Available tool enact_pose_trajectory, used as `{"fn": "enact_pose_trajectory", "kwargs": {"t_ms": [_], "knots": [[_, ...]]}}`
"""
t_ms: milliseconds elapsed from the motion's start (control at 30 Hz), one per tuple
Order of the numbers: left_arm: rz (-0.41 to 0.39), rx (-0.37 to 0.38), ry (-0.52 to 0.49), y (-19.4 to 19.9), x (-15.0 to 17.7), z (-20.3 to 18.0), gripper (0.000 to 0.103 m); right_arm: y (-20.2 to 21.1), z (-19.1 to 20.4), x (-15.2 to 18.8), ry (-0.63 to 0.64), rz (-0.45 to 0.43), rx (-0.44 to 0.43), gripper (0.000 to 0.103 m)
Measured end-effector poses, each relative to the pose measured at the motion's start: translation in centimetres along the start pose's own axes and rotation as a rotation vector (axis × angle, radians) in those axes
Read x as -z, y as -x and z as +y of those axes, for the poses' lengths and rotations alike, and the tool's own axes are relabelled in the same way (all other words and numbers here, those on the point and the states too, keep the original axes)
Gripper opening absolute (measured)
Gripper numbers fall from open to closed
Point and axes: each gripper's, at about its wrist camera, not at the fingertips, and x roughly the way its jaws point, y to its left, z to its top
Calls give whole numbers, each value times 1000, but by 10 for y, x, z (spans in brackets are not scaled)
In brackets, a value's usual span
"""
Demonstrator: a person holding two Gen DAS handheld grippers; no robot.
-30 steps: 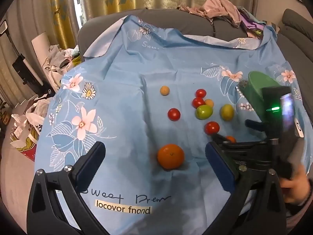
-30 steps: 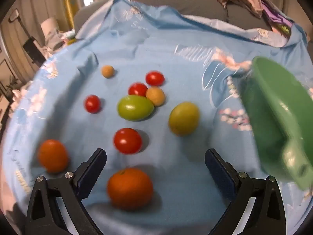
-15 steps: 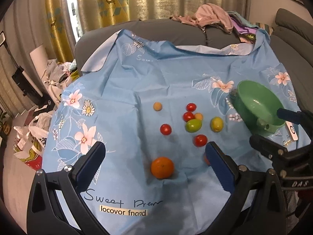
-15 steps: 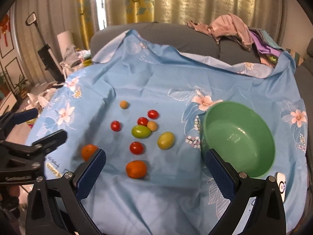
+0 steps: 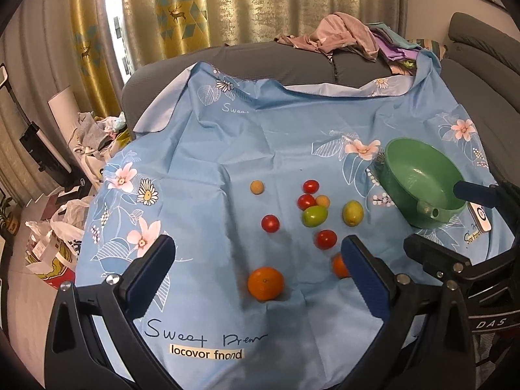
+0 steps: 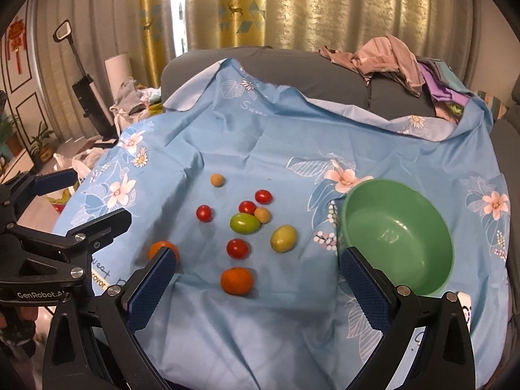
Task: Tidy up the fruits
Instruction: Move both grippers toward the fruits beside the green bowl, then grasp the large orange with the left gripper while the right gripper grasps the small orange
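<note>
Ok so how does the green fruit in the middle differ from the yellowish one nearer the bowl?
The green fruit is bright green and lies lengthwise; the yellowish fruit is duller yellow-green and rounder. The green one touches a small tan fruit and a red tomato; the yellowish one sits alone. Both lie on the blue cloth, outside the green bowl.

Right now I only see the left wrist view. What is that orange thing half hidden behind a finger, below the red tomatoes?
Observer: The right wrist view shows it whole: a second orange, lying free on the cloth.
Visitor: Is anything in the bowl? The other tool covers part of it for me.
Observer: No. The bowl shows its full inside there, and it is empty.
Visitor: Is that other tool holding something?
Observer: No. The right gripper has its fingers wide apart with nothing between them.
</note>
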Motion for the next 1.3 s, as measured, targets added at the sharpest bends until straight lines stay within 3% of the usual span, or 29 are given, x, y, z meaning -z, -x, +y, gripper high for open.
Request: {"fn": "enact_pose_trajectory", "kwargs": {"t_ms": [1300], "knots": [[39,-3,-3,-8,5,8,102,3,4,-1,-7,5,-9,101]]}}
